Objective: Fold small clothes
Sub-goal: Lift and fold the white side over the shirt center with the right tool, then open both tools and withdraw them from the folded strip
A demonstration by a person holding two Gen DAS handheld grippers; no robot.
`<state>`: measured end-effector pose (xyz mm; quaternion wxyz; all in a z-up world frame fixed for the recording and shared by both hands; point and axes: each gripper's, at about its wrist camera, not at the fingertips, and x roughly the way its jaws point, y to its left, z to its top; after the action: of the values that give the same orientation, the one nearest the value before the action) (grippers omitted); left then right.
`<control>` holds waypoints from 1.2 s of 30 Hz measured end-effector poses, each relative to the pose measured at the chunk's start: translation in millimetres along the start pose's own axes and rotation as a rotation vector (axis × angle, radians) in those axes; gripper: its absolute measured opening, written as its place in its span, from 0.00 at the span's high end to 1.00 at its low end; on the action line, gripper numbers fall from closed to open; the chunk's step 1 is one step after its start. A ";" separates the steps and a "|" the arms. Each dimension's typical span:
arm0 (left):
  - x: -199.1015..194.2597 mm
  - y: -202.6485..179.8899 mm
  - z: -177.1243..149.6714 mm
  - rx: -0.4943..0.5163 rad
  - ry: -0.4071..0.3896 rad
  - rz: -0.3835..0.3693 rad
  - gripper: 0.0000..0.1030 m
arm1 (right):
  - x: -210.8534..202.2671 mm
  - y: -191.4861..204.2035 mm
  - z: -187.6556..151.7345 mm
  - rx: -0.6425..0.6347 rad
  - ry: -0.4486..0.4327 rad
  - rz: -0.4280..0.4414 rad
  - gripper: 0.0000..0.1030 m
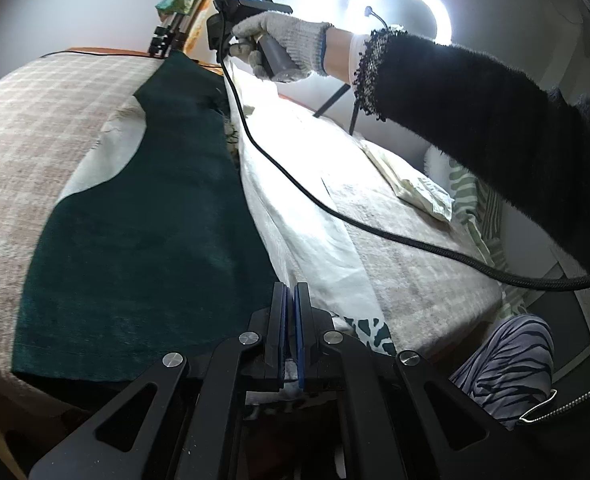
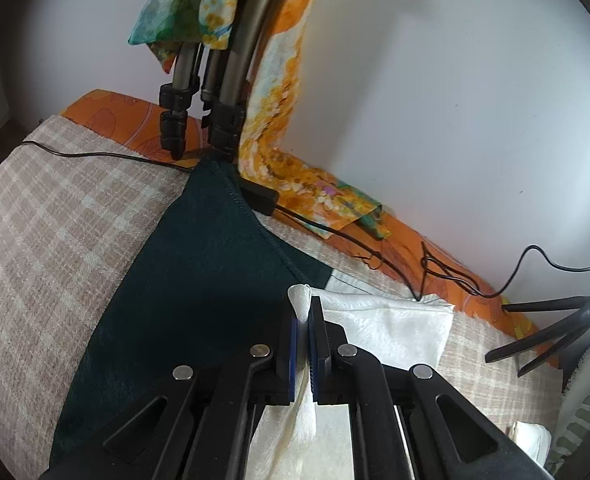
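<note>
Nearby, tripod legs (image 2: 199, 120) and cable (image 1: 295, 184) crowd; both grippers (image 1: 291, 292) (image 2: 303, 308) pinch white cloth (image 2: 391, 320).

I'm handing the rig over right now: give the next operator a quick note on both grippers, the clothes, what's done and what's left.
Right gripper: shut on an edge of the white cloth, lifted slightly off the bed.
Left gripper: jaws closed; white fabric seems to sit between them lower down, but I cannot confirm a grip.
The dark green garment lies flat on the plaid blanket, the white cloth alongside it.
A folded cream piece sits farther right.
Done: apparently that one fold.
Left: finish folding the white cloth, then the green garment.
</note>
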<state>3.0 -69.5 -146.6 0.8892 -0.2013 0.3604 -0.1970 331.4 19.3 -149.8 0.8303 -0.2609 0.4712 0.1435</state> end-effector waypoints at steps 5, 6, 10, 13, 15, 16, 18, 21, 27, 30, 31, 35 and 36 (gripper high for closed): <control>-10.4 1.5 3.8 -0.020 -0.032 0.005 0.98 | -18.4 -5.2 2.1 0.044 -0.050 0.215 0.60; -12.4 0.7 4.5 -0.018 -0.040 0.009 0.98 | -26.6 -11.9 2.2 0.066 -0.071 0.232 0.58; -17.7 -2.0 7.3 -0.008 -0.060 0.013 0.97 | -49.6 -49.6 -6.3 0.166 -0.100 0.301 0.54; -23.1 0.0 9.8 -0.013 -0.074 0.013 0.97 | -51.7 -77.1 -37.9 0.276 -0.055 0.374 0.53; -28.1 0.8 12.6 -0.014 -0.088 0.020 0.97 | -43.1 -82.8 -64.3 0.310 -0.011 0.424 0.53; -30.0 1.1 14.6 -0.015 -0.093 0.027 0.97 | -40.1 -81.0 -78.9 0.320 0.008 0.442 0.53; -37.0 3.5 20.8 -0.020 -0.108 0.043 0.97 | -33.2 -75.6 -102.5 0.332 0.049 0.497 0.53; -49.3 8.4 27.9 -0.013 -0.126 0.076 0.97 | -25.1 -62.9 -126.5 0.340 0.088 0.527 0.53; -78.7 20.0 38.1 0.027 -0.156 0.164 0.97 | -27.3 -49.0 -140.5 0.435 0.116 0.723 0.54; -85.7 26.3 44.6 0.041 -0.150 0.178 0.97 | -55.4 -35.0 -134.2 0.389 0.079 0.914 0.54; -87.2 28.7 47.8 0.045 -0.141 0.178 0.97 | -68.5 -30.5 -132.1 0.351 0.058 0.944 0.54; -90.6 38.4 59.1 0.070 -0.082 0.170 0.97 | -111.2 -31.0 -140.8 0.279 -0.004 0.857 0.54; -89.3 40.0 61.4 0.092 -0.058 0.175 0.95 | -121.6 -35.0 -147.9 0.276 -0.018 0.830 0.54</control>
<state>-3.7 21.6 -75.9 0.9214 -0.1336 0.3413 -0.1288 181.1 -92.6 -97.2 0.7334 0.0651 0.5437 0.4028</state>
